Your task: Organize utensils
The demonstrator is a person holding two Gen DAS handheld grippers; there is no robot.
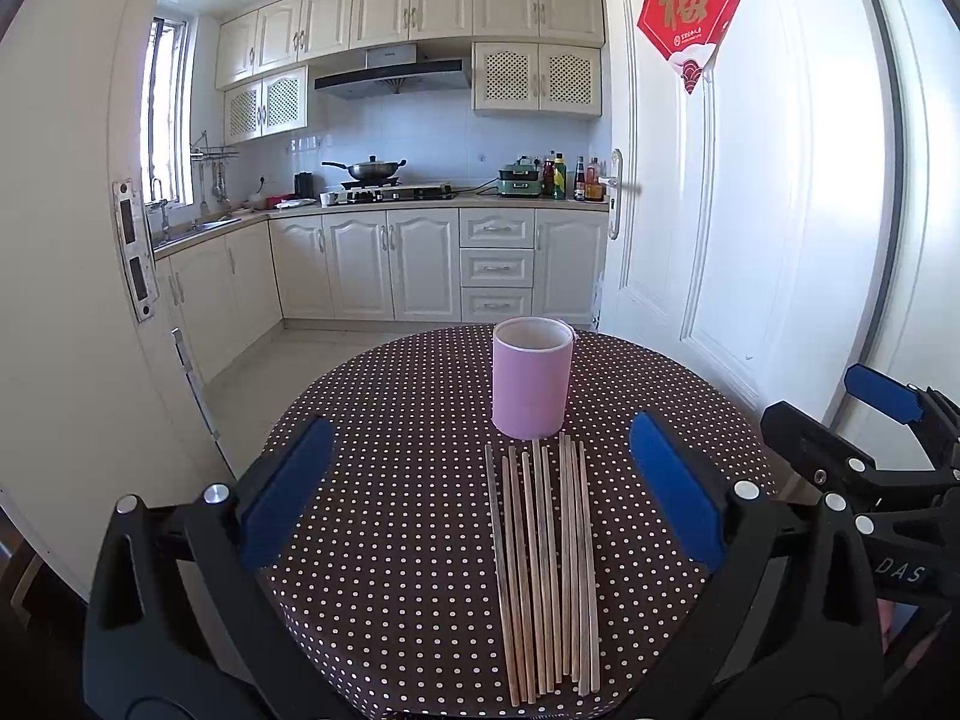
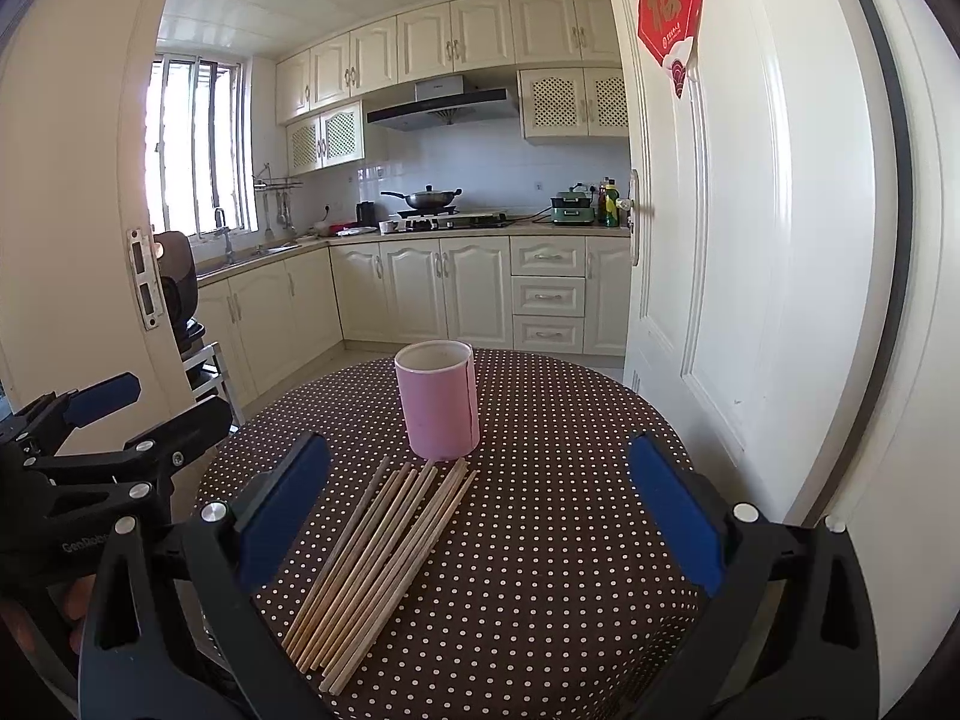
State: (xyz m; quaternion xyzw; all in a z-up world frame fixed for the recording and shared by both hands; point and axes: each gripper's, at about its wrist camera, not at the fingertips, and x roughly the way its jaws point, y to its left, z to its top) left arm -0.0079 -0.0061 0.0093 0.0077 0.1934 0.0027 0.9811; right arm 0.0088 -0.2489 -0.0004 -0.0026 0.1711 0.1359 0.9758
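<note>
Wooden chopsticks (image 1: 543,564) lie flat in a loose bundle on your round table (image 1: 390,540), which wears a brown cloth with white dots. Left wrist view: the sticks run lengthwise away from you, side by side, most touching their neighbours. Their far tips end just beside the base of a pink cup (image 1: 531,381), which stands upright past them, mouth open. Your left gripper (image 1: 480,510) hovers above the near half of the table with its jaws spread wide; the blue pads (image 1: 288,492) sit on either side of the bundle, well apart from it, and hold nothing. At the right edge of this view your right gripper (image 1: 864,420) shows in part, also black with a blue pad, off the side of the table.

Right wrist view: the same chopsticks (image 2: 378,570) now run diagonally, near ends toward lower left, far ends close to the cup (image 2: 438,399). Your right gripper (image 2: 480,522) is spread wide and empty; its left pad (image 2: 282,510) sits just beside the bundle's left side, the other pad well to the right over bare cloth (image 2: 570,540). Your left gripper (image 2: 138,414) appears at the left edge, beyond the table rim, jaws parted. A white door (image 2: 750,240) stands open to the right, with kitchen cabinets (image 2: 444,294) behind.
</note>
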